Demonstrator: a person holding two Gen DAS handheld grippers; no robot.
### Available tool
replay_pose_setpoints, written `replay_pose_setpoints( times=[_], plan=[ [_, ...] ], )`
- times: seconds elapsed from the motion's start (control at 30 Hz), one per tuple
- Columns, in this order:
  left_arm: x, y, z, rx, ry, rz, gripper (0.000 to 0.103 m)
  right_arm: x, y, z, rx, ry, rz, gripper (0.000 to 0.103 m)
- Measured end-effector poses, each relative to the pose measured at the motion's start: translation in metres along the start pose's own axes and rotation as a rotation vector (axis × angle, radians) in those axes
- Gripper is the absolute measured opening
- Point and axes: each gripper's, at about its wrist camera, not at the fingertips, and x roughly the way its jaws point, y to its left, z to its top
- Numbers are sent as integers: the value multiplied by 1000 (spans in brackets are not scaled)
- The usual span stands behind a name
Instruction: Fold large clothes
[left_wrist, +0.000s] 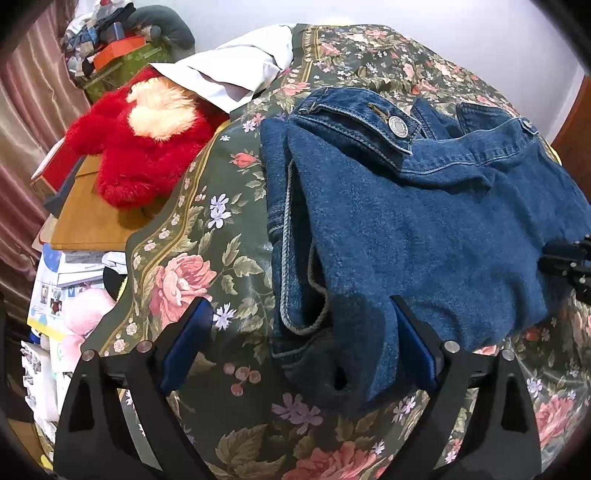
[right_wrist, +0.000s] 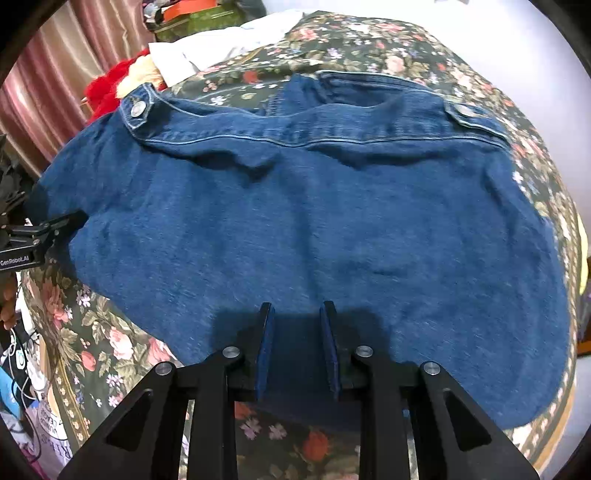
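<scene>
Left wrist view: a blue denim jacket (left_wrist: 424, 229) lies folded on a bed covered by a dark green floral bedspread (left_wrist: 207, 258). The left gripper (left_wrist: 299, 354) stands with its jaws spread wide; one blue-padded finger is over bare bedspread, the other at the jacket's near corner, and neither pad presses the cloth. A metal snap button (left_wrist: 398, 127) on the jacket's waistband tab bears stamped lettering too small to read. Beside the bed, a red plush toy (left_wrist: 144, 147) rests on a wooden surface (left_wrist: 92, 225), next to a white cloth (left_wrist: 236, 70). Printed papers (left_wrist: 62, 284) lie below; their text is illegible.

Right wrist view: the jacket (right_wrist: 295, 221) fills most of the frame, its waistband toward the far side with a snap tab at each end. The right gripper (right_wrist: 297, 347) is over the near hem with its jaws drawn narrow and a fold of denim between the blue pads. At the left edge, the other gripper's black body carries the white wording "GenRobot.AI" (right_wrist: 14, 263).
</scene>
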Motion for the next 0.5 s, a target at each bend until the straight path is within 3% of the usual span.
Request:
replay_pose_setpoints(
  times=[0.1,0.23,0.5],
  plan=[
    [-3,-1,-5,5,-7,-4,96,-9,-3,-4,4,-10,-10,21],
    [-4,1,-6,19,-15,-11,96,-20,-10,-13,13,-41,-92,21],
    [-17,0,-9,27,-17,6,95,-42,-45,-29,168,-60,-51,21]
  ],
)
